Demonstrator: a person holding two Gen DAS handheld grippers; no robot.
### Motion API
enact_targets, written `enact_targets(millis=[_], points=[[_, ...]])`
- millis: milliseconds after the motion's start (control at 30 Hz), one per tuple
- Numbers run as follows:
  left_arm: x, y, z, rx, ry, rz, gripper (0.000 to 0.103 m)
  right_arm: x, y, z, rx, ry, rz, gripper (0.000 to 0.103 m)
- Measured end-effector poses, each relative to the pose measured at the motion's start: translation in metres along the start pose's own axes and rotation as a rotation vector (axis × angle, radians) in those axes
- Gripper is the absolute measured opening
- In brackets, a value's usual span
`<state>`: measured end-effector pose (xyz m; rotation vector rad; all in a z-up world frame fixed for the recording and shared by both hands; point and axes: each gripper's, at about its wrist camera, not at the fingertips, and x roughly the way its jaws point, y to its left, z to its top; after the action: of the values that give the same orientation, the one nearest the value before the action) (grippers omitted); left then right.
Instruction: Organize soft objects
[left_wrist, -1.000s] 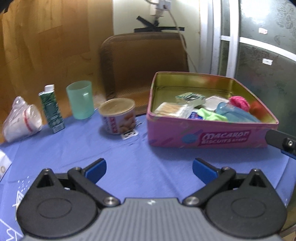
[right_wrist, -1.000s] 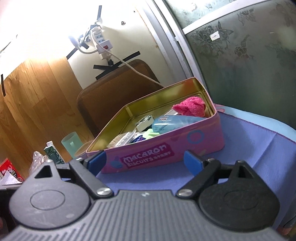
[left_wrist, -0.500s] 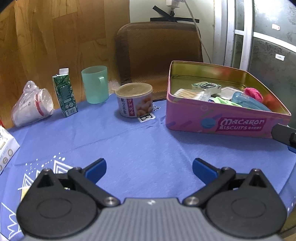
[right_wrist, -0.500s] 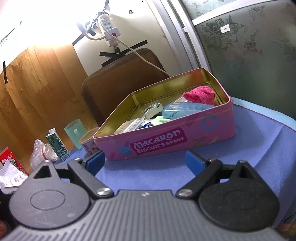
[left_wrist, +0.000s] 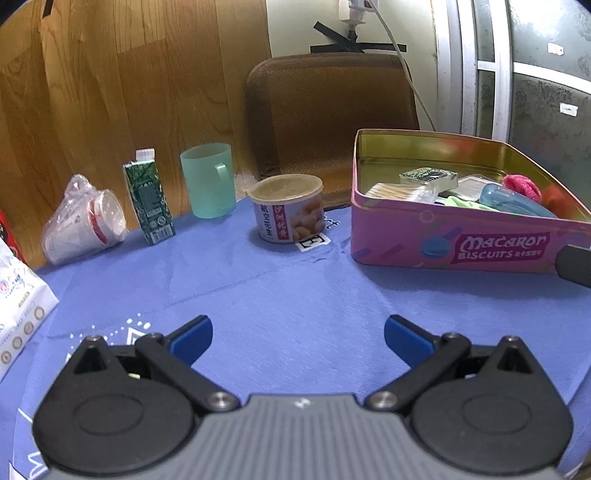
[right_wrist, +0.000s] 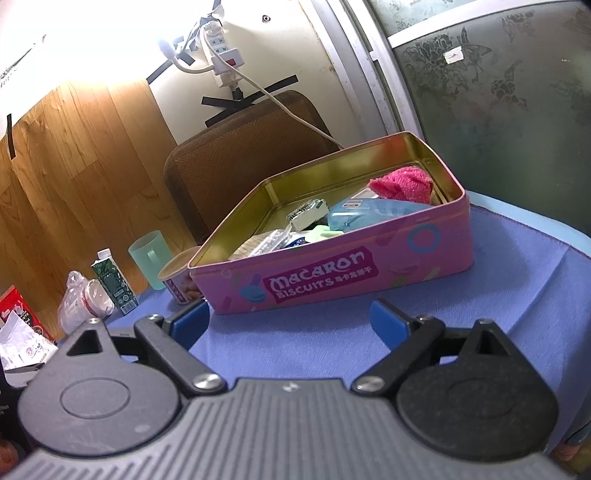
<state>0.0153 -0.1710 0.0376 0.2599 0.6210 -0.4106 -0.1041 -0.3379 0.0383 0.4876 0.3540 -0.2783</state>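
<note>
Gathering the soft items in the pink tin (right_wrist: 369, 275), both the left gripper (left_wrist: 298, 334) and right gripper (right_wrist: 290, 319) are held wide and empty, apparently ready for another pick.

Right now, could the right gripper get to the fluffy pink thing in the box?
Probably yes. The right gripper is open and empty, the pink tin has no lid, and the pink fluffy cloth lies uncovered on top.

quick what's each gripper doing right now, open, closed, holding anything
Left gripper: open, holding nothing, over the blue tablecloth.
Right gripper: open, holding nothing, in front of the pink biscuit tin.
</note>
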Motion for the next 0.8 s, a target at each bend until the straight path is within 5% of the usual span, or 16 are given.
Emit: enact_targets(millis=[500,800], points=[[-0.005,-0.006,-0.002,0.046,-0.026,-0.021,0.103,0.001,-0.001,-0.002,0.009,0.002,-0.009,0.097],[-0.011,-0.008,0.001,0.058,-0.06,0.039,0.103,0.0,-0.003,-0.003,0.02,-0.001,-0.014,0.097]])
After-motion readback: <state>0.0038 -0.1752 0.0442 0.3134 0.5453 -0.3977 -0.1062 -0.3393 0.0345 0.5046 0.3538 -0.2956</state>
